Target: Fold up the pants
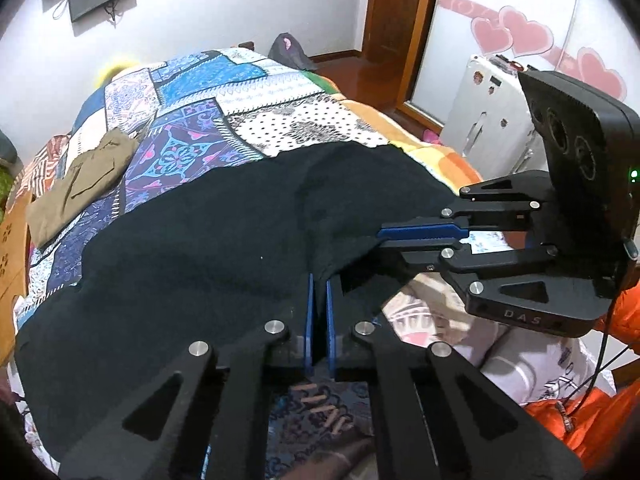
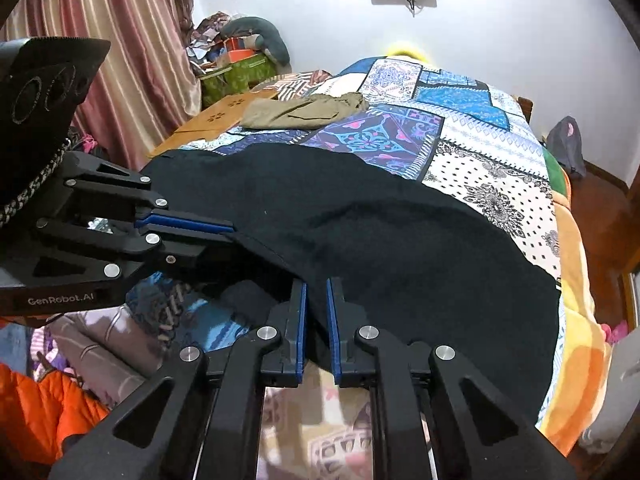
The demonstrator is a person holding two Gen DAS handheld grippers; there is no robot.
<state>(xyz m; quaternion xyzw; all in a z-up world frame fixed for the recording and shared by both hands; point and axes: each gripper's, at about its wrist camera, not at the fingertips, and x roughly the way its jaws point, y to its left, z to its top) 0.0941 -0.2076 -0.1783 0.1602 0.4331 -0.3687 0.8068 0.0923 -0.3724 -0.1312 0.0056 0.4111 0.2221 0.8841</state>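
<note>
**Q:** What does the pair of views show?

**A:** Black pants spread across a patchwork quilt on a bed, with the near edge raised off the bedding. 2 hand-held grippers hold that edge. The left gripper has its blue-padded fingers drawn together on a pinch of black cloth at the near hem. The right gripper, entering from the right in the left-wrist view, is likewise clamped on the same edge, just beside the first.

**Q:** Does the right-wrist view agree?

**A:** Largely. There the right gripper has dark fabric running between its pads; a narrow gap shows between them, so the firmness of the pinch is hard to judge, though cloth plainly sits in the jaws. The left gripper comes in from the left, closed on the pants at the edge.

**Q:** Which step is in hand?

**A:** Probably an early fold: the near edge is gripped at 2 points and lifted, while the rest of the garment lies flat and unfolded.

**Q:** What does the next move call for?

**A:** Carrying both grips forward together, level and evenly spaced, so the lifted edge lands square on the far part. A folded olive garment lies well apart, near the far corner, and should not interfere.
</note>
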